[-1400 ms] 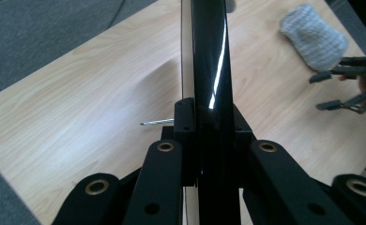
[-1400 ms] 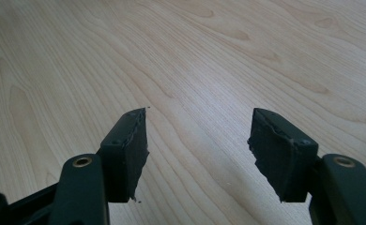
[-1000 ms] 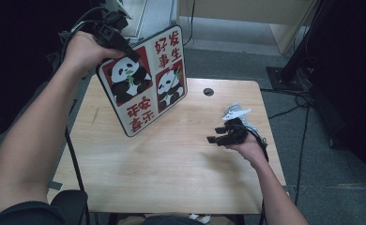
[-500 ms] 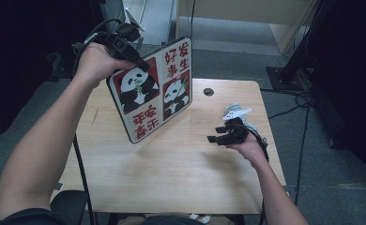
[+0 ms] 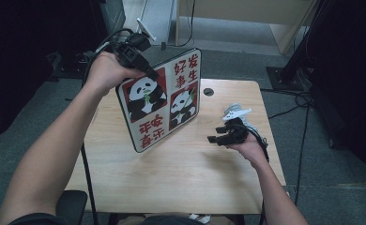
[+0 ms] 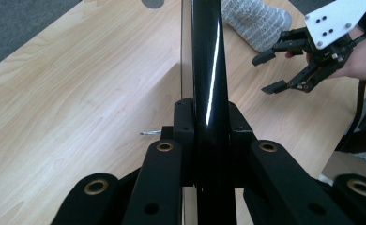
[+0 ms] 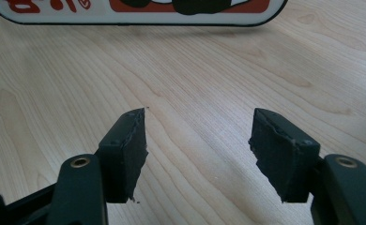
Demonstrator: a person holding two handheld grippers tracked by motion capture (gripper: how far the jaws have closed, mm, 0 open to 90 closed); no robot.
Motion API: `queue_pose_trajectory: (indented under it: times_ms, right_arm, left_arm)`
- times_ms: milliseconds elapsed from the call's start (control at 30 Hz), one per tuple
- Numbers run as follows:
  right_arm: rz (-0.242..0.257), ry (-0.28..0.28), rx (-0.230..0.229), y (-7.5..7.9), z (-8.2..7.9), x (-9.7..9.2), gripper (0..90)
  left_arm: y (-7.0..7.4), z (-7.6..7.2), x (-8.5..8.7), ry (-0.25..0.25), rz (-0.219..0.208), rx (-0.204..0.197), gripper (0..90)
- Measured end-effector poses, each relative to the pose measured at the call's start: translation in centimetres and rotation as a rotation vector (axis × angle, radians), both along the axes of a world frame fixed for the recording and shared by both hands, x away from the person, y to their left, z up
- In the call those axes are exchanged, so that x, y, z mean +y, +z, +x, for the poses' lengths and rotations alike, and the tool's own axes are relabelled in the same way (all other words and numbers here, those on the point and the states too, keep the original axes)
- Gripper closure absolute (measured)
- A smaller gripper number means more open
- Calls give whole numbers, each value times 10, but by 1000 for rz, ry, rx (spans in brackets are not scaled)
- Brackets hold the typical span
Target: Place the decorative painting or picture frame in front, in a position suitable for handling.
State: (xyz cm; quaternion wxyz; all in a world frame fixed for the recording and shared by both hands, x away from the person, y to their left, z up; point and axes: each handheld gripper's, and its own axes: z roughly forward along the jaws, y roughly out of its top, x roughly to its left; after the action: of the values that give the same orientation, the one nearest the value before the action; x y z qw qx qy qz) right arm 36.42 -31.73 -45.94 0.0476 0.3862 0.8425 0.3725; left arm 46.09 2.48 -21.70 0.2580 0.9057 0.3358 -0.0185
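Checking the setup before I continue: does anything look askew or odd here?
Yes: the panda board is tilted, clamped by its upper edge in the left gripper. The right gripper waits open above the table.

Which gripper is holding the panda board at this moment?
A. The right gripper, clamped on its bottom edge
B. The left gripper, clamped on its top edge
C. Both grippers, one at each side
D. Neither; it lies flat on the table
B: the left gripper is shut on the top edge of the panda board, which stands tilted over the table, while the right gripper is open and apart from it.
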Motion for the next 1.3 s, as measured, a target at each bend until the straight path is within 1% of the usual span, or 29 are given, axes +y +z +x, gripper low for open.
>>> queue_pose_trajectory:
  times_ms: [100, 167, 333, 467, 533, 733, 800, 1033, 1067, 1167, 1300]
  right_arm:
    - [-3, -4, -1, 0, 0, 0, 365]
    - [-3, -5, 2, -1, 0, -1, 365]
    - [-6, -6, 3, -1, 1, 0, 364]
    - [-7, -4, 2, -1, 1, 0, 362]
    - [-7, -7, 3, -1, 0, -1, 362]
    - [-3, -15, 3, -2, 2, -3, 361]
    - [-4, -17, 4, -2, 2, -3, 361]
    - [-3, -15, -2, -1, 1, -4, 361]
    - [-1, -19, 2, -2, 1, -4, 361]
    - [-2, -22, 8, -2, 1, -5, 361]
    - [4, -27, 1, -1, 2, -5, 360]
  left_arm:
    - [-4, 0, 0, -3, -2, 11, 803]
    - [-5, -1, 0, -1, -13, 7, 802]
    - [-6, -4, 0, -6, -26, 8, 798]
    - [-10, -6, 2, 9, -54, 22, 794]
    - [-13, -8, 3, 14, -68, 23, 793]
    - [-18, -12, 1, -2, -75, 25, 789]
    - [-19, -13, 1, 4, -81, 30, 787]
    - [-20, -18, 1, 12, -97, 19, 781]
    - [-20, -18, 2, 19, -95, 13, 783]
    - [-21, -16, 4, 26, -102, 16, 781]
    - [-23, -15, 9, 47, -109, 17, 777]
